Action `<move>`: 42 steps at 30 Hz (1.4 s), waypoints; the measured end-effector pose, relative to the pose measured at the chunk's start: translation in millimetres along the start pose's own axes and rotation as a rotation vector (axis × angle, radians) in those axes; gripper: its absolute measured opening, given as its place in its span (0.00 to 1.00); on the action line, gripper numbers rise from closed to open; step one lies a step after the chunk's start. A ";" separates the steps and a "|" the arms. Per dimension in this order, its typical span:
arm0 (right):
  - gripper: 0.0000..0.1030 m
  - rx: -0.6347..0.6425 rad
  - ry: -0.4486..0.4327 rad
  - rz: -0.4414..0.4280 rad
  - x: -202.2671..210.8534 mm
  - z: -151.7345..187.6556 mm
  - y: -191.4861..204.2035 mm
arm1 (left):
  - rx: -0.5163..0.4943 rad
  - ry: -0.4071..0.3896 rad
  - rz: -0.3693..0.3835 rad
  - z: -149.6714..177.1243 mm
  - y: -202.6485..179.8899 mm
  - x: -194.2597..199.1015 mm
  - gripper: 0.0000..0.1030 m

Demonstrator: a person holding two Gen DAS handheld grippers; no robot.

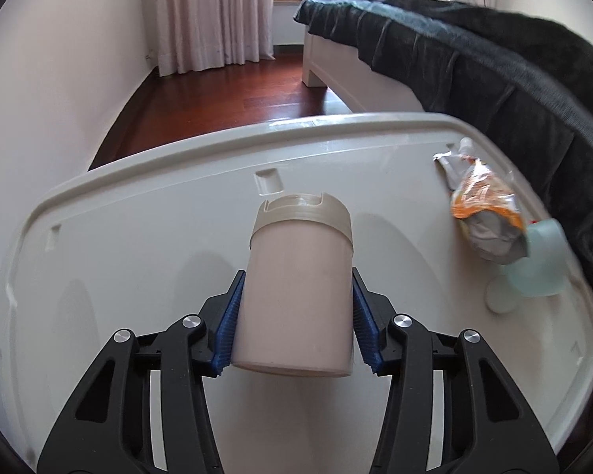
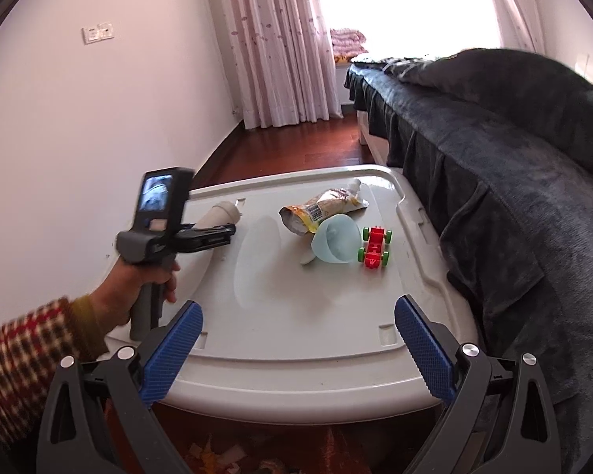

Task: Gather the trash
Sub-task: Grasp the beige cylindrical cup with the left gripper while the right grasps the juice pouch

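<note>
While the left gripper looks out over the white lid, its two blue pads squeeze a pink can from both sides. The can has a beige top and leans away from the camera, over the lid. Far off to the right on the lid lies a crumpled snack bag, orange and silver. Its lower end is touching a light blue cup that lies tipped over. A small white round thing sits just beside the cup. A bed with a dark blanket runs along the right side, and pink curtains hang at the back above a red wood floor.

From the right wrist view, the right gripper is wide open with nothing between its blue pads. It hangs near the close edge of the white lid. On the left, a hand in a checked sleeve holds the left gripper, which grips the pink can. The snack bag lies in the far middle of the lid, touching the blue cup. A red toy car with green wheels sits just beside the cup, on its right.
</note>
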State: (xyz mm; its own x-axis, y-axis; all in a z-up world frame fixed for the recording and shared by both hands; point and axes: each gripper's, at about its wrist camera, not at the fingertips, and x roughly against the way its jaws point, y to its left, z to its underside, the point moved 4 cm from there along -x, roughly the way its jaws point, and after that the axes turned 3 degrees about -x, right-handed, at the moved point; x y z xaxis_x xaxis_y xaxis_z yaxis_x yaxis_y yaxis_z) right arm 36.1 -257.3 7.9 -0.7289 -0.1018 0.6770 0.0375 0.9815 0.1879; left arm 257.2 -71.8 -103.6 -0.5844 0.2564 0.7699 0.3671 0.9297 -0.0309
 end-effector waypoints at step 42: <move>0.47 -0.087 0.278 0.352 -282.6 -123.7 -2.2 | 0.080 -0.155 0.049 7.2 19.9 79.4 0.46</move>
State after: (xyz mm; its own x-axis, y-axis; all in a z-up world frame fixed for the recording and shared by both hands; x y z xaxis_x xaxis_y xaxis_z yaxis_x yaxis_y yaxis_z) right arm 326.6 -250.8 -95.8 -0.4503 0.1844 0.8736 0.3165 0.9479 -0.0370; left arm 212.8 -31.0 -47.7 -0.6743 0.3339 0.6586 0.3427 0.9316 -0.1215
